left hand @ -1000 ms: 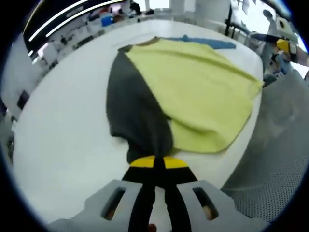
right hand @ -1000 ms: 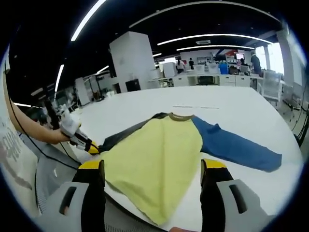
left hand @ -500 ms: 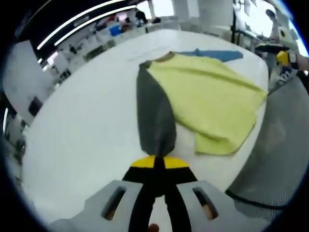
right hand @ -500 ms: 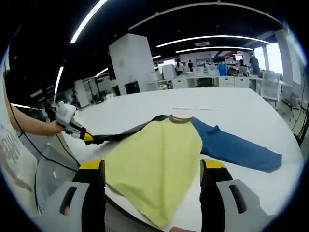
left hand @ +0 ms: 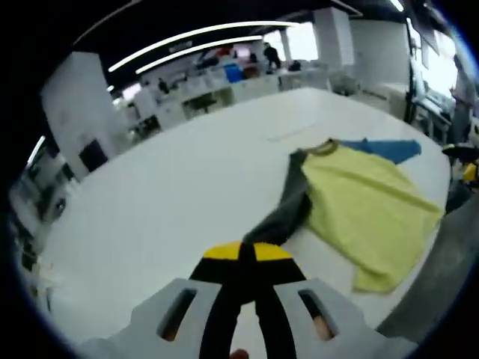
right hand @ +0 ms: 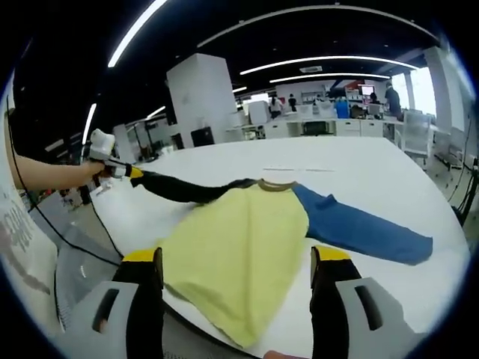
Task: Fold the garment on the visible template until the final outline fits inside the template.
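Note:
A garment with a yellow body (right hand: 243, 250), a dark grey sleeve (right hand: 187, 190) and a blue sleeve (right hand: 359, 229) lies on a white table (right hand: 352, 161). My left gripper (left hand: 241, 252) is shut on the end of the dark grey sleeve (left hand: 288, 206) and holds it stretched out and lifted off the table; from the right gripper view it appears as the left gripper (right hand: 120, 171) at the far left, in a person's hand. My right gripper (right hand: 236, 258) hangs open above the yellow body's near edge, holding nothing. In the left gripper view the yellow body (left hand: 370, 213) lies to the right.
The table's near edge (right hand: 179, 318) runs under my right gripper, with grey mesh fabric below it. A thin line is marked on the table (right hand: 299, 169) beyond the collar. Desks, shelves and people stand far behind. A cable hangs at the left.
My left gripper has pulled the dark grey sleeve outward and upward, from folded against the yellow body to stretched straight. The right gripper has stayed still and open.

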The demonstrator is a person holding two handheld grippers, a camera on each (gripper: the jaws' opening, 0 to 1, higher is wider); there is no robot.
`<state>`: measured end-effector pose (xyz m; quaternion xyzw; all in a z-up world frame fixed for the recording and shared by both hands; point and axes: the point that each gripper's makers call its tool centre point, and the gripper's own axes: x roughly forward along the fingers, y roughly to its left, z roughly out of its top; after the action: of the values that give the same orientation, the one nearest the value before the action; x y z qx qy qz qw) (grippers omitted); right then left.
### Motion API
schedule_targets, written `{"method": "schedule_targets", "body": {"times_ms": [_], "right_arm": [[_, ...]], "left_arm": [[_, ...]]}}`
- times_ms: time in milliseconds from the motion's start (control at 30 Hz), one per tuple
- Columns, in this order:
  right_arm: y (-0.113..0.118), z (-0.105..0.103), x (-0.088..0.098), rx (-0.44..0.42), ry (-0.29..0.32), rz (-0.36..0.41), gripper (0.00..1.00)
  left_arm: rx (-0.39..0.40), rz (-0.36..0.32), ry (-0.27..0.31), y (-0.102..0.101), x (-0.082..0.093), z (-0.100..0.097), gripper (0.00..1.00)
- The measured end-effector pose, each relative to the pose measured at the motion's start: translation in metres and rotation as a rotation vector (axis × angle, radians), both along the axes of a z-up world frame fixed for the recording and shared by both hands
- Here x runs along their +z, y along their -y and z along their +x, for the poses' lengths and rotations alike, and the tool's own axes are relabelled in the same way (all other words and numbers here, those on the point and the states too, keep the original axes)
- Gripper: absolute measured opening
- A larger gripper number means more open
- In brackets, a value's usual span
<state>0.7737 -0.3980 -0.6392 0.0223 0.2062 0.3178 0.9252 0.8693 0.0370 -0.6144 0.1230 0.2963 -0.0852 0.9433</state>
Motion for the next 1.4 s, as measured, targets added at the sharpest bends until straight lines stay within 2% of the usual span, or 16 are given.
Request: {"method": "schedule_targets", "body": {"times_ms": [100, 200, 400, 600, 800, 900, 967, 1067, 1267, 1400], "right_arm": [[0.003, -0.001, -0.001, -0.011, -0.005, -0.004, 0.80], [0.004, -0.002, -0.002, -0.018, -0.010, -0.004, 0.80], [0.005, -0.006, -0.003, -0.031, -0.021, -0.005, 0.81], [0.007, -0.008, -0.003, -0.044, -0.026, -0.009, 0.81], [0.008, -0.008, 0.001, -0.059, -0.024, -0.015, 0.80], [0.006, -0.009, 0.000, -0.061, -0.027, -0.020, 0.80], [0.004, -0.010, -0.001, -0.059, -0.034, -0.022, 0.80], [0.001, -0.011, -0.003, -0.054, -0.040, -0.026, 0.80], [-0.003, -0.010, -0.004, -0.041, -0.040, -0.039, 0.80], [-0.004, -0.006, -0.004, -0.041, -0.038, -0.038, 0.80]], "left_arm": [[0.059, -0.013, 0.033, -0.014, 0.012, 0.010, 0.00], [0.129, -0.055, 0.062, -0.029, 0.023, 0.020, 0.00], [0.192, -0.072, 0.052, -0.053, 0.021, 0.032, 0.00], [0.237, -0.095, 0.019, -0.074, 0.007, 0.043, 0.00], [0.285, -0.147, -0.016, -0.097, -0.007, 0.053, 0.01], [0.317, -0.182, -0.030, -0.110, -0.013, 0.059, 0.01], [0.352, -0.234, -0.046, -0.117, -0.019, 0.063, 0.01], [0.392, -0.282, -0.089, -0.128, -0.034, 0.067, 0.01], [0.425, -0.313, -0.135, -0.129, -0.050, 0.064, 0.01], [0.435, -0.325, -0.154, -0.127, -0.055, 0.059, 0.01]]}}
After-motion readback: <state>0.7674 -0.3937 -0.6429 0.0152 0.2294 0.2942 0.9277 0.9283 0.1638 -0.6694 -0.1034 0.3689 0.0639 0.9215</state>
